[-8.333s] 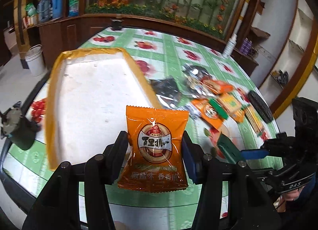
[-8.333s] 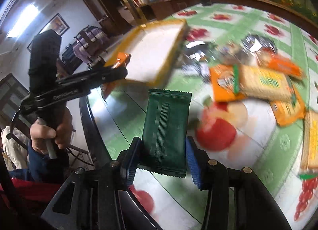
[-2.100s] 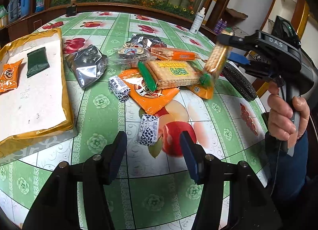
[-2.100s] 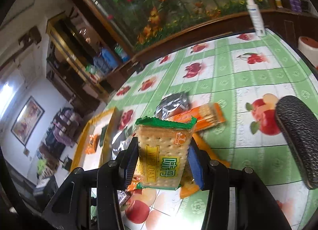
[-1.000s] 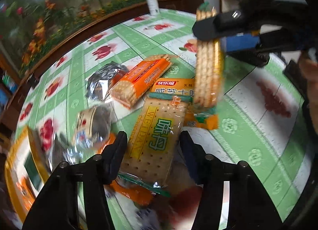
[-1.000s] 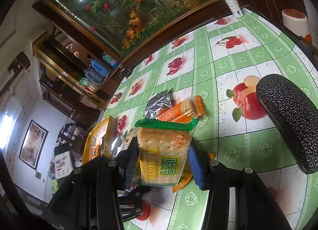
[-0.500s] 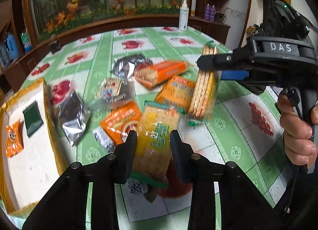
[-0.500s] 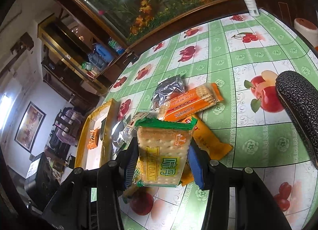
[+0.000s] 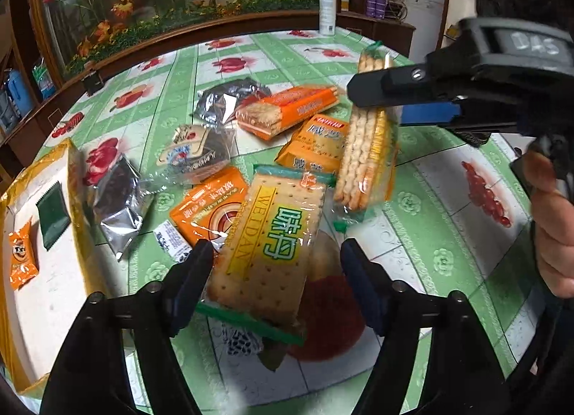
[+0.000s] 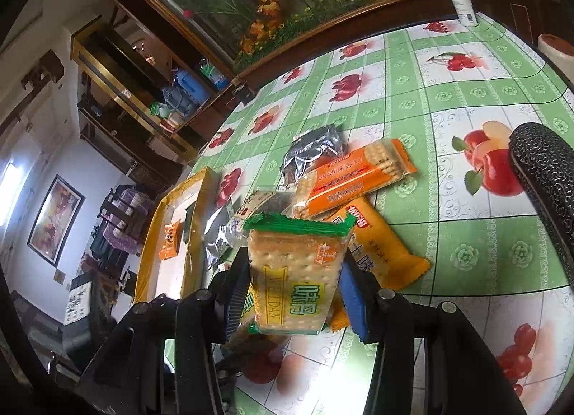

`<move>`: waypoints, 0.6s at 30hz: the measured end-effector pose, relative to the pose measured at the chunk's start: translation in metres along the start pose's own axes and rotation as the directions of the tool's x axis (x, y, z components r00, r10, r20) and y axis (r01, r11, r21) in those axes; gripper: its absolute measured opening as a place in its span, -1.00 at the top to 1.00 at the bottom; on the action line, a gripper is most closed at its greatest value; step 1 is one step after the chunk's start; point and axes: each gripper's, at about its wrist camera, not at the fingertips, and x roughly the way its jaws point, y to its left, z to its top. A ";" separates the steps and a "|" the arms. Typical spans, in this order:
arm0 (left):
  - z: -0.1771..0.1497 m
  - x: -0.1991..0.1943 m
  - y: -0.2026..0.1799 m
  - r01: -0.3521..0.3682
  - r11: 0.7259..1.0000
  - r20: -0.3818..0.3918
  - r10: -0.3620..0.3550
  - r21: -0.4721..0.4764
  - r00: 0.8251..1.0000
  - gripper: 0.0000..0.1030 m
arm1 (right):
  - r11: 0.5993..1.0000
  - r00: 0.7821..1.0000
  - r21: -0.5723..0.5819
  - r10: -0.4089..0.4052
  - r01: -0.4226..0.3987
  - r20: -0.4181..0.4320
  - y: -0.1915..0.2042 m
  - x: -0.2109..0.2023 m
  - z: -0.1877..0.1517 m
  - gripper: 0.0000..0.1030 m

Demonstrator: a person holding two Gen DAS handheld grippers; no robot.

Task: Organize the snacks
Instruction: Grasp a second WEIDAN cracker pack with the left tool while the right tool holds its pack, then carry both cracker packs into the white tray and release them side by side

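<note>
My left gripper is open, its jaws standing wide on either side of a yellow-and-green WEIDAN cracker pack that lies on the snack pile, not pinched. My right gripper is shut on a second WEIDAN cracker pack and holds it upright above the table; the pack shows edge-on in the left wrist view. A yellow-rimmed white tray at the left holds a small orange packet and a dark green packet.
Loose snacks lie on the green fruit-print tablecloth: an orange biscuit pack, orange packets, silver foil bags, a clear-wrapped pack. A black textured case lies at the right. A spray bottle stands at the far edge.
My left gripper's jaws have spread apart from the cracker pack they were pinching half a second ago; the pack now lies between them. The right gripper still holds its pack, slightly shifted.
</note>
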 end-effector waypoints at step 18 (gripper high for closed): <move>-0.003 -0.025 0.008 -0.031 0.999 0.081 0.034 -0.039 0.996 0.13 | 1.000 0.999 -0.016 0.016 -0.015 0.032 0.004 -0.007 -0.001 0.06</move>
